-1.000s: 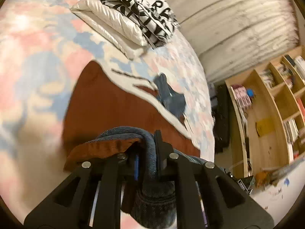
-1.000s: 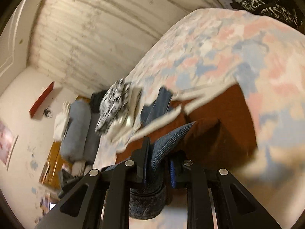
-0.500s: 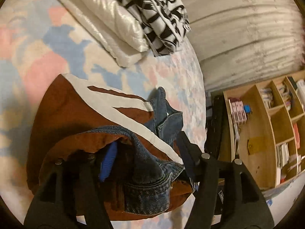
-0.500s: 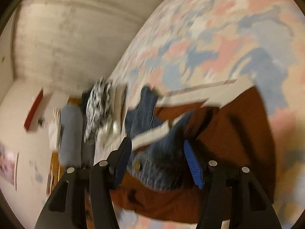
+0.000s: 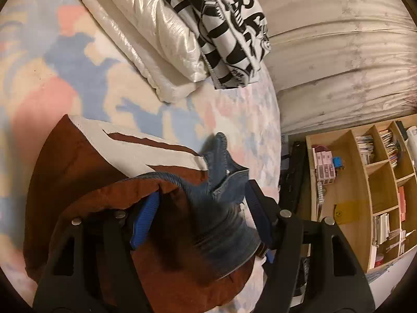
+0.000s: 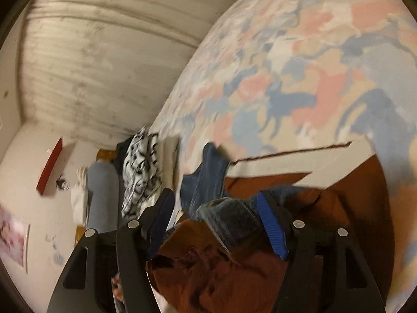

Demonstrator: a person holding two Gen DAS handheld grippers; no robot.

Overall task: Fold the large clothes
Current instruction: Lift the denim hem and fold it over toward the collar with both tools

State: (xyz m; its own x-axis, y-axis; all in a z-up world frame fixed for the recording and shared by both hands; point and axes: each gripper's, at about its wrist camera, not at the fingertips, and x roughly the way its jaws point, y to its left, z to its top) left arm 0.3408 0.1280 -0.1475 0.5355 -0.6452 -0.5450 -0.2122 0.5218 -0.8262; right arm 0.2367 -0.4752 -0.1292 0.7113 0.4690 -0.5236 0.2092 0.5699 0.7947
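Both grippers' fingers (image 5: 146,216) (image 6: 271,224) just opened, jacket (image 5: 86,172) loose between.

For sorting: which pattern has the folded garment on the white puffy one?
Black lettering on white; left wrist view shows it best.

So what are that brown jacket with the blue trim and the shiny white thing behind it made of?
The brown jacket looks like soft matte cloth, perhaps corduroy or suede-like; blur leaves it open. Its blue collar appears to be denim, with visible stitching. The white padded item looks like glossy synthetic, nylon-like, given its sheen and puffiness.
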